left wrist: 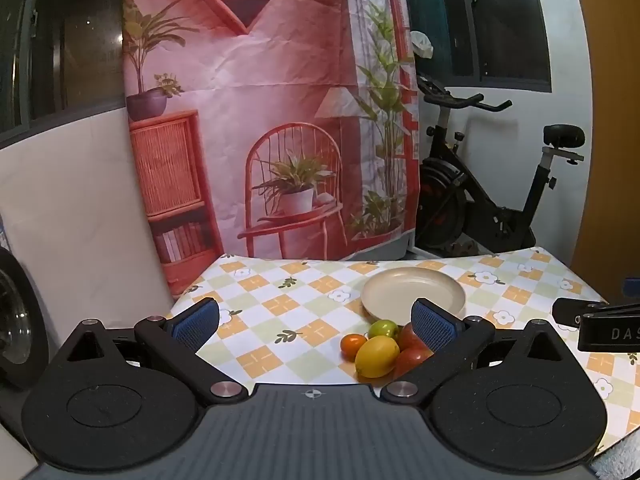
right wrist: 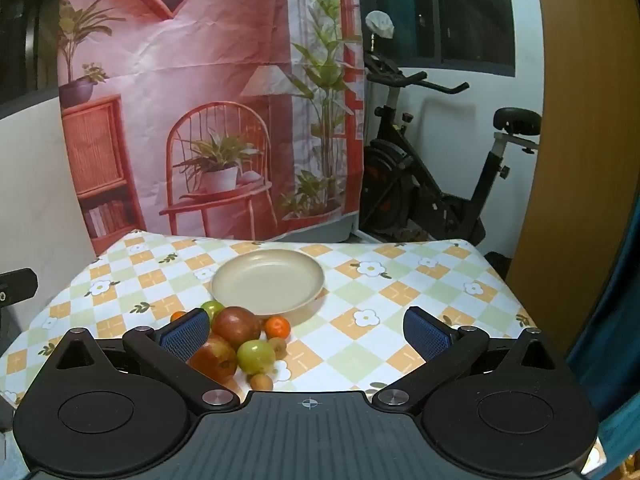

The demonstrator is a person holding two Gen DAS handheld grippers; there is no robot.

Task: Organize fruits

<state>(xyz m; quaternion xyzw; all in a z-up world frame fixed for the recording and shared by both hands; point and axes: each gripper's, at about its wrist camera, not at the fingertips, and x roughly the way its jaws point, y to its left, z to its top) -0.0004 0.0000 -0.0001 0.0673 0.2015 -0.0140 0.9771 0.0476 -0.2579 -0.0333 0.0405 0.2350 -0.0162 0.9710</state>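
Left gripper (left wrist: pixel 316 322): I find the jaws spread wide, holding nothing, above the bench (left wrist: pixel 280 304).
Right gripper (right wrist: pixel 306 334): likewise wide apart and empty.
Fruits: I note a lemon (left wrist: pixel 377 356), apples (right wrist: pixel 236 325) and oranges (right wrist: pixel 277 327) clustered just near of the plate (right wrist: pixel 268 282).
Plate: beige, bare, centre bench.

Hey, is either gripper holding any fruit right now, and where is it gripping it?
Nothing is held. The left gripper and right gripper are both open and empty; the fruit lies on the table beside the plate.
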